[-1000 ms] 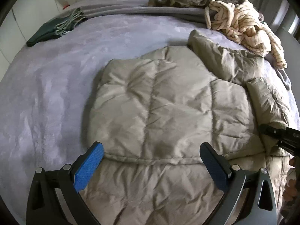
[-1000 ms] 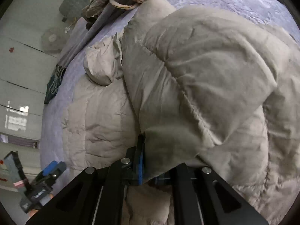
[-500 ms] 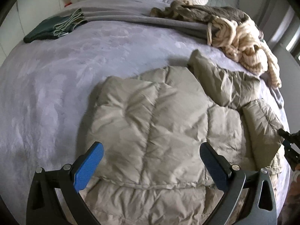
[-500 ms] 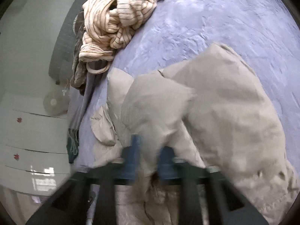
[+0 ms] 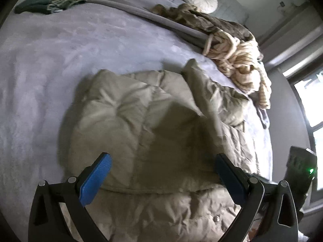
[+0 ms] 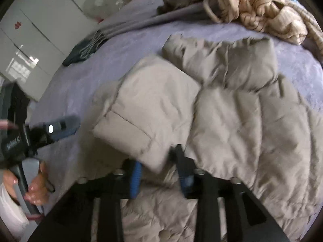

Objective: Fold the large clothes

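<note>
Risk: puffy sleeve (image 6: pixel 145 109) just laid across coat body may spring back or slide off as right hand-held gripper (image 6: pixel 159 169) lets go; stuffing is springy, shell looks slick. Cuff corner could snag on pad during retreat and drag fold open.

Right hand-held gripper: jaws opening, cuff corner between pads, not visibly pinched.

Left hand-held gripper (image 5: pixel 161 173): jaws wide apart, empty, hovering above the coat's lower half.

Beige puffer coat (image 5: pixel 153 125) spread on lilac bed (image 5: pixel 50 64), centre to lower frame in both views.
</note>
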Motion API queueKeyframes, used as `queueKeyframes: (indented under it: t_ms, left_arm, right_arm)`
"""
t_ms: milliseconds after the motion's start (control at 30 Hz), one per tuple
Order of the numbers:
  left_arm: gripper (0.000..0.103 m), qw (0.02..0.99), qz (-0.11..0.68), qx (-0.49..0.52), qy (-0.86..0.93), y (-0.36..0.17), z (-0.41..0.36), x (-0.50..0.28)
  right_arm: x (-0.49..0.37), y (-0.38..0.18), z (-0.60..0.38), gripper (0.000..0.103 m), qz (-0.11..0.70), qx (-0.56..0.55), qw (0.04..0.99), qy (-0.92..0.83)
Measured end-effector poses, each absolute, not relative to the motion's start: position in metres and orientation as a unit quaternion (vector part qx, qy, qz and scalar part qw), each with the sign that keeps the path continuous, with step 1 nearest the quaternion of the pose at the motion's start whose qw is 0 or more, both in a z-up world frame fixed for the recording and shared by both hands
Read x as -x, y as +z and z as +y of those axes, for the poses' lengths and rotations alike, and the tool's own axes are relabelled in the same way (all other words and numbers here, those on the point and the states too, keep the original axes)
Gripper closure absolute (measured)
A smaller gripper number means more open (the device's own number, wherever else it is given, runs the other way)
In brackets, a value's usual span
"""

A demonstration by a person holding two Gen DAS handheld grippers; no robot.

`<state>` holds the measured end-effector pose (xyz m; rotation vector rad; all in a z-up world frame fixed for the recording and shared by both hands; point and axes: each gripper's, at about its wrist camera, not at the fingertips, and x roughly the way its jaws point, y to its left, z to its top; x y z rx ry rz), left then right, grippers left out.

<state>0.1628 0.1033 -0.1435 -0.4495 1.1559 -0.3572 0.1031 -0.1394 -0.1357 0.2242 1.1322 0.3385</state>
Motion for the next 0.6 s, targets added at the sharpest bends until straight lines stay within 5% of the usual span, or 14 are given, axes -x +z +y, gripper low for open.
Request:
queueKeyframes:
  t_ms: [133,433,500,600]
  left_arm:
    - [0.0,0.785,0.544,0.218,-0.202,-0.146,0.087,-0.166]
    - [0.0,0.754,0.569,0.213,-0.249,-0.169,0.029,-0.192]
    - [0.013,0.752,0.572,0.206,-0.254,-0.171,0.014,-0.197]
    - [0.048,0.749,0.582,0.189,-0.254,-0.173,-0.001,-0.2]
  right_arm:
    - [-0.081,-0.137,-0.165,0.049,0.541,-0.132,0.817,0.147]
    - [-0.017,-0.164,-0.312,0.048,0.556,-0.32,0.767,0.02]
    - [-0.002,-0.172,-0.351,0.048,0.53,-0.387,0.754,-0.022]
    - [0.011,-0.181,-0.392,0.048,0.482,-0.468,0.738,-0.063]
